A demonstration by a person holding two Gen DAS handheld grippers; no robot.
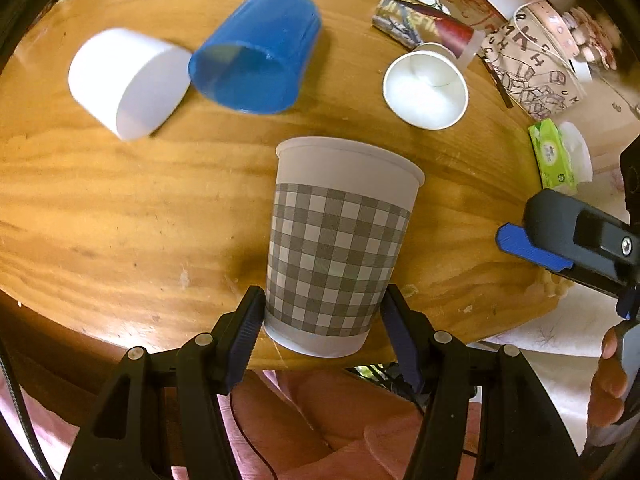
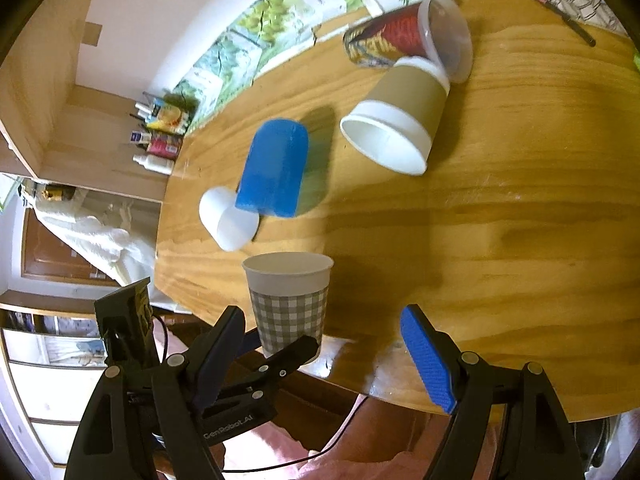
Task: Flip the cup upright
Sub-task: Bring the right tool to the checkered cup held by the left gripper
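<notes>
The cup [image 1: 336, 240] has grey and white checks. One cup [image 1: 256, 52] is blue, another [image 1: 128, 80] white. The worktop [image 1: 120, 208] is brown wood.

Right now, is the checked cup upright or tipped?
Upright: the checked cup has its open rim on top, base near the table edge, between the left gripper fingers.

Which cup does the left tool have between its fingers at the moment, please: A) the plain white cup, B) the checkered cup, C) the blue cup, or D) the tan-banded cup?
B: the left tool brackets the base of the upright checkered cup, mouth up, at the table edge.
</notes>
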